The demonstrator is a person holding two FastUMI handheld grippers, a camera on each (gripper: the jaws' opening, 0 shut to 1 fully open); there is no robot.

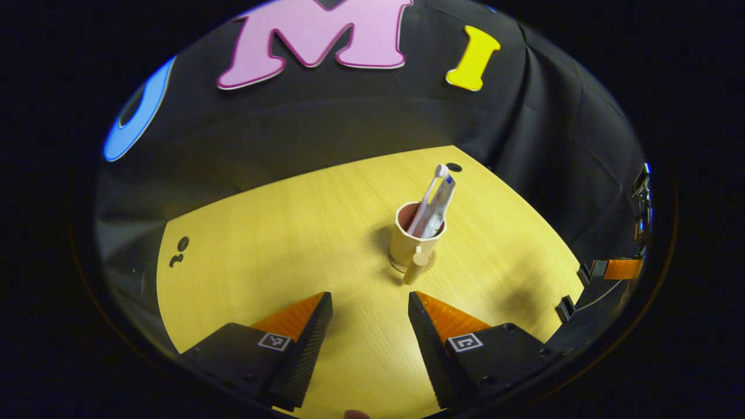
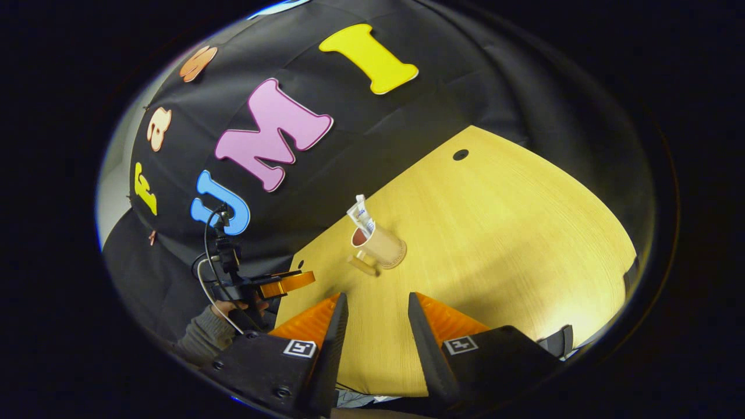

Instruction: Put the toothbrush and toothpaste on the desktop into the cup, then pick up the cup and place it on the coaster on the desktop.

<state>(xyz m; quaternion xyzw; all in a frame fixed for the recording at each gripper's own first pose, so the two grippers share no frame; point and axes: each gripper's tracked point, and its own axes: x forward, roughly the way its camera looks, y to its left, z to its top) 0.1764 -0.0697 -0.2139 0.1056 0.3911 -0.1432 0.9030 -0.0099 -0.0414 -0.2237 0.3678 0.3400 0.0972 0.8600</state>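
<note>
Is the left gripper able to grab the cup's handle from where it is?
Probably yes. The left gripper is open, and the cup stands ahead with its handle pointing toward it. Only bare desktop lies between.

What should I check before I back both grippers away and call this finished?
1. Toothbrush in the cup: ok, it stands up out of the rim.
2. Toothpaste in the cup: ok, it leans beside the brush.
3. Cup on the coaster: ok, a round base shows under it in the left gripper view.
4. Cup upright: ok.
5. Left gripper free of the cup: ok, open, short of the handle.
6. Right gripper free: ok, open, nothing between its fingers.
</note>
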